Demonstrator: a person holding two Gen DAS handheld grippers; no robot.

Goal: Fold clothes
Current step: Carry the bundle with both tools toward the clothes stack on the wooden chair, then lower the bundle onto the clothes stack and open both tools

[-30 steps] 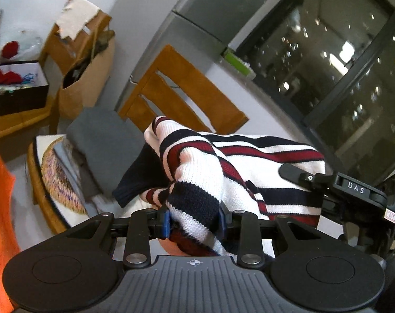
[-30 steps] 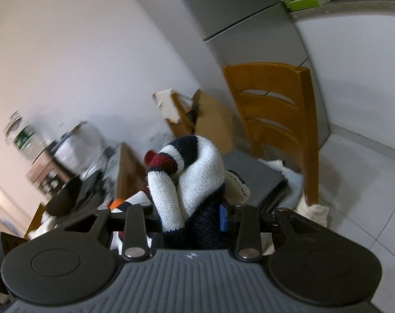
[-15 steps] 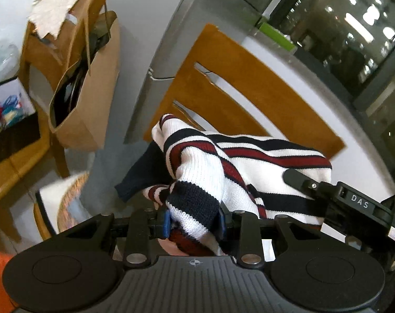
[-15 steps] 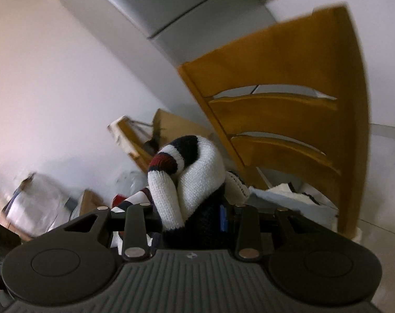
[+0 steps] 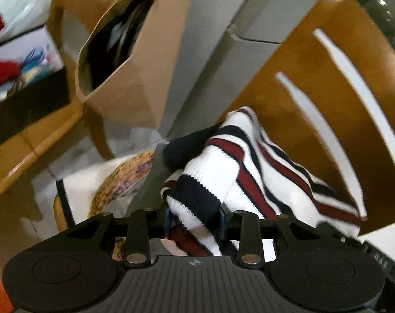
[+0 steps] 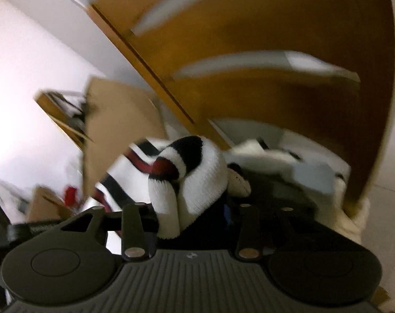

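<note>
A white knit sweater with navy and dark-red stripes hangs bunched between my two grippers. My left gripper grips a folded edge of it, and its jaws are opening slightly with the knit still filling the gap. My right gripper holds another bunch of the sweater. Its jaws are opening too, with the fabric still touching both pads. Both point down at a wooden chair, whose seat carries a stack of folded clothes. Part of the right tool shows at the lower right.
The chair back rises close behind the sweater. A brown paper bag stands to the left, beside a wooden bench with a box of coloured items. A grey garment and a woven round cushion lie on the seat.
Both grippers have come down and forward with the sweater toward the chair, whose back now fills much more of both views. The right jaws stand a little wider.
</note>
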